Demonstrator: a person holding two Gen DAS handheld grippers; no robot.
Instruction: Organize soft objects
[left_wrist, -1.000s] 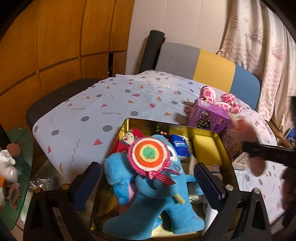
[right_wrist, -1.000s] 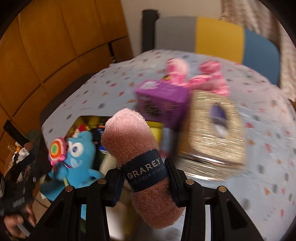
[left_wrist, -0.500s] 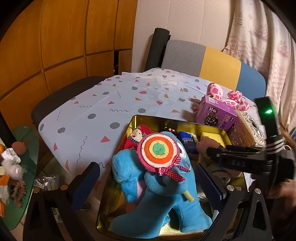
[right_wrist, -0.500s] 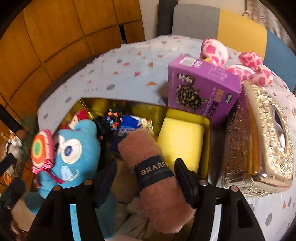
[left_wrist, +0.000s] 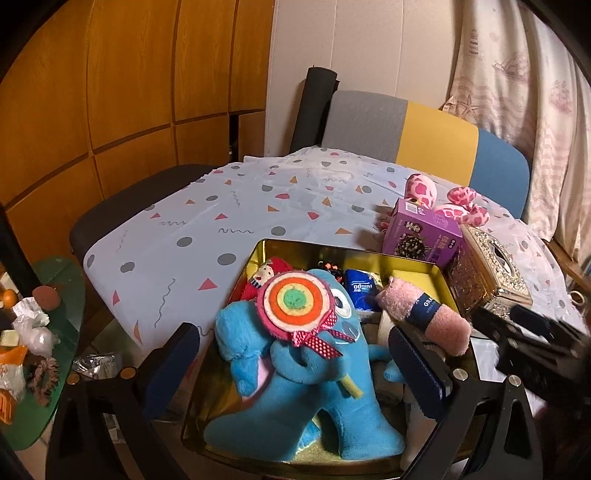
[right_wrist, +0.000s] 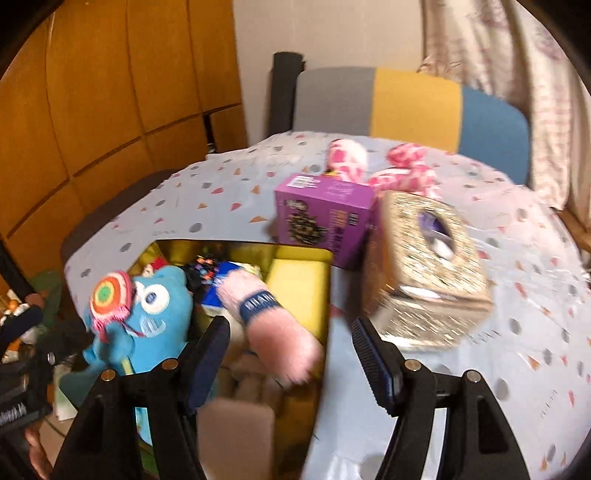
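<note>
Right hand-held gripper (right_wrist: 290, 358) is hanging wide open and empty above the pink dishcloth roll (right_wrist: 267, 321), which is lying tilted in the gold tin (right_wrist: 236, 247) against the yellow sponge (right_wrist: 301, 284) and risking sliding over the rim.

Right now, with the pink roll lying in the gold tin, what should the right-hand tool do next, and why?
Probably swing the right tool toward the pink spotted plush toy on the table. Its fingers stand open and empty, the pink roll lies in the tin, and that toy is outside it.
</note>
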